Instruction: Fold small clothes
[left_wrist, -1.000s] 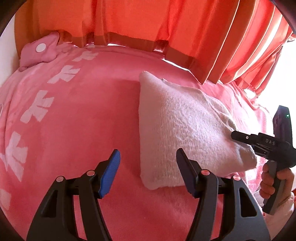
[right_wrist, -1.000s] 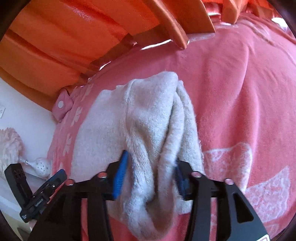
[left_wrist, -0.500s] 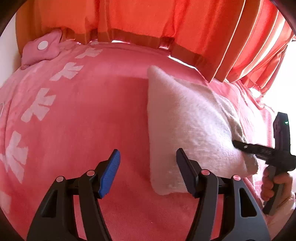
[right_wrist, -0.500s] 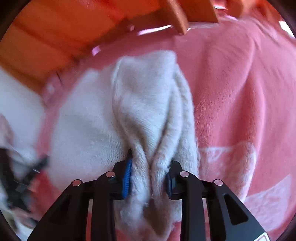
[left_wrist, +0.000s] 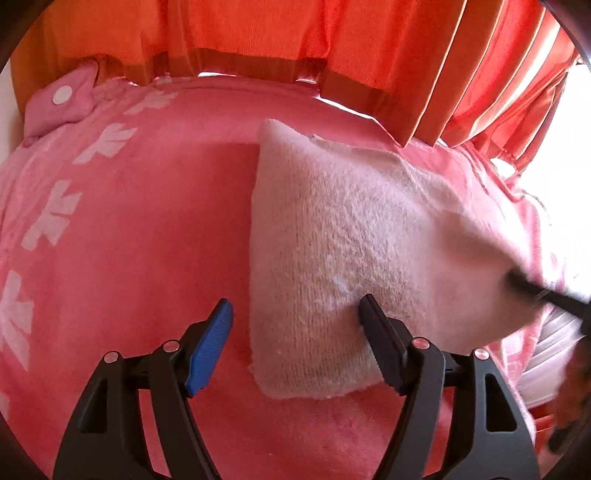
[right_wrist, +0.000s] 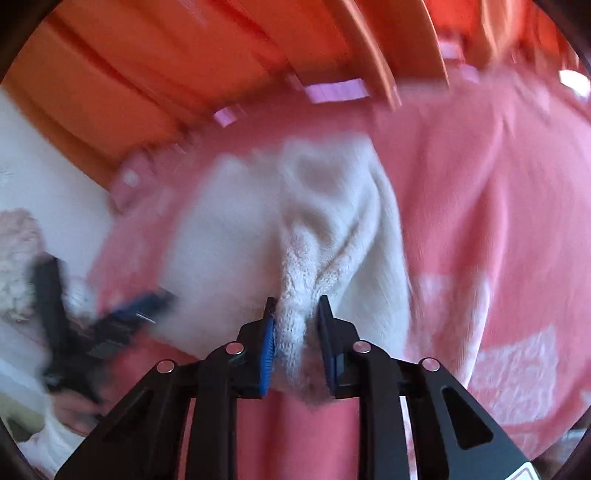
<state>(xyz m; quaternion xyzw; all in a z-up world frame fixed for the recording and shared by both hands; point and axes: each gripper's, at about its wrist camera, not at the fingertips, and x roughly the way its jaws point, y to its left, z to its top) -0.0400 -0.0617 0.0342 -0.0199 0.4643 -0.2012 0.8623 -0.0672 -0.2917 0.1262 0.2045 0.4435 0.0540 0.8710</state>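
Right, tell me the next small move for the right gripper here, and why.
Probably carry the pinched corner up and over toward the left edge of the fuzzy white knitted garment to make a fold. The right gripper is shut on a bunched corner of it, while the left gripper hangs open over the garment's near edge, holding nothing. The rest lies flat on the pink bedspread.

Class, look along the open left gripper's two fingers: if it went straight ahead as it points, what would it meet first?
Probably the near left edge of the white knit garment, lying between the left gripper fingers' line; depth is uncertain.
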